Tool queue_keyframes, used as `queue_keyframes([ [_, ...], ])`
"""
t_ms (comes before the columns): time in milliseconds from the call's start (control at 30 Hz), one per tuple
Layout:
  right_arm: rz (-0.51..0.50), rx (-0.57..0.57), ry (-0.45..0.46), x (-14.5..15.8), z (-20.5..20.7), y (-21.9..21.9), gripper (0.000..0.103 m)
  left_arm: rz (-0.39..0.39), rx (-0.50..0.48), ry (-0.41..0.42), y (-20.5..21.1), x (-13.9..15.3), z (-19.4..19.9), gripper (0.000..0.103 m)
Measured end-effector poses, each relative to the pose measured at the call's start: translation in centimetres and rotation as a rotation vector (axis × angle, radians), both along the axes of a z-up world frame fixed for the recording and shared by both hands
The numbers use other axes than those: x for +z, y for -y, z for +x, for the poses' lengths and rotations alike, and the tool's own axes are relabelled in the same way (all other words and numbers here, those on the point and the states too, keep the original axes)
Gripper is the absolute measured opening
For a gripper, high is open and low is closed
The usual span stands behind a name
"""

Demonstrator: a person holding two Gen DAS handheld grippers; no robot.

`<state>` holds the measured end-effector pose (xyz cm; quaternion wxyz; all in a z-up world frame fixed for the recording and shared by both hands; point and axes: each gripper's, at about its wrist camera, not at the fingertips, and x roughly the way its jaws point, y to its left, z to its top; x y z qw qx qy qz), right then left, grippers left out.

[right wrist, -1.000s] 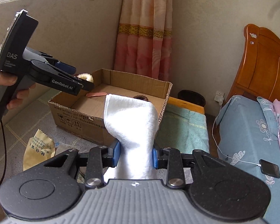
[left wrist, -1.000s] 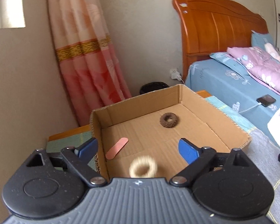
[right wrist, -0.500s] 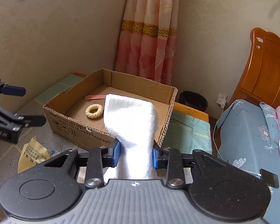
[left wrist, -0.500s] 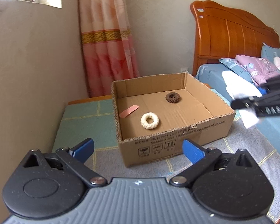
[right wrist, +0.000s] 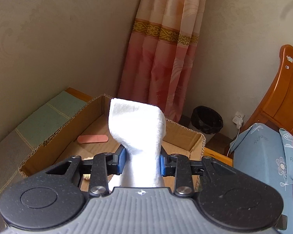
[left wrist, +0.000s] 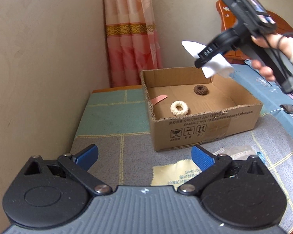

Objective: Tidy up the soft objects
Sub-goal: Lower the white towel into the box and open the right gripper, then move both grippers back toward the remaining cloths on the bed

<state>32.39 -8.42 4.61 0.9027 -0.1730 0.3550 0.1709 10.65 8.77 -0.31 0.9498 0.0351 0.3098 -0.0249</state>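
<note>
White towel folded, fluffy, pinched upright in right gripper.

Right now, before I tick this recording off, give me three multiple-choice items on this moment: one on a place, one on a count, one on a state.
1. Where does the cream ring lie?
A. On the floor of the cardboard box
B. On the bed
C. On the yellow cloth

2. How many ring-shaped things lie in the box?
A. One
B. Two
C. Four

3. What state is the right gripper in?
A. Open and empty
B. Shut on the white towel
C. Shut on the pink strip

Key: 1 A, the ring sits on the box floor near its front wall. 2 B, the cream ring and the brown ring are the only rings there. 3 B, the blue pads pinch the towel from both sides above the box, while the left gripper stands wide with nothing between its fingers.
</note>
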Motion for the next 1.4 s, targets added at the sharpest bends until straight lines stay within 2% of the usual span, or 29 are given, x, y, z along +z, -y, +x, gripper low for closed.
queue_keyframes([
  [133, -0.012, -0.003, -0.022, -0.8, 3.2, -2.2, 0.037, -0.015, 0.033, -0.006, -1.2, -0.4, 0.2, 0.101],
  [200, -0.014, -0.003, -0.035, -1.2, 4.5, -3.1, 0.041, -0.025, 0.046, -0.010, -1.7, -0.5, 0.3, 0.101],
  [233, -0.015, -0.008, -0.033, -1.5, 5.0, -3.5, 0.050, -0.028, 0.052, -0.013, -1.8, -0.7, 0.3, 0.101],
  [267, -0.019, -0.015, -0.037, -1.8, 5.4, -3.7, 0.066, -0.030, 0.054, -0.015, -1.9, -0.7, 0.3, 0.101],
  [333, -0.029, -0.009, -0.055, -2.5, 5.8, -4.1, 0.078, -0.031, 0.056, -0.017, -2.1, -0.9, 0.3, 0.101],
  [433, -0.042, -0.013, -0.053, -2.9, 5.3, -4.2, 0.089, -0.035, 0.056, -0.019, -2.3, -1.0, 0.2, 0.101],
  [567, -0.022, -0.010, -0.037, -2.1, 3.7, -3.6, 0.096, -0.034, 0.052, -0.017, -2.1, -0.8, -0.2, 0.101],
  [733, 0.015, -0.003, -0.003, -0.3, 0.6, -2.5, 0.102, -0.034, 0.037, -0.002, -1.6, -0.3, -1.0, 0.101],
  [933, 0.037, 0.018, 0.019, 0.5, -3.9, -0.9, 0.103, -0.021, 0.035, -0.001, -1.2, 0.1, -1.7, 0.101],
  [1200, 0.062, -0.026, 0.046, -0.4, -9.7, 2.3, 0.103, 0.002, 0.012, -0.030, -0.4, -0.3, -2.7, 0.102],
  [1400, 0.078, -0.084, 0.052, -2.9, -13.6, 4.5, 0.103, 0.002, -0.032, -0.059, 0.8, -1.1, -3.1, 0.102],
])
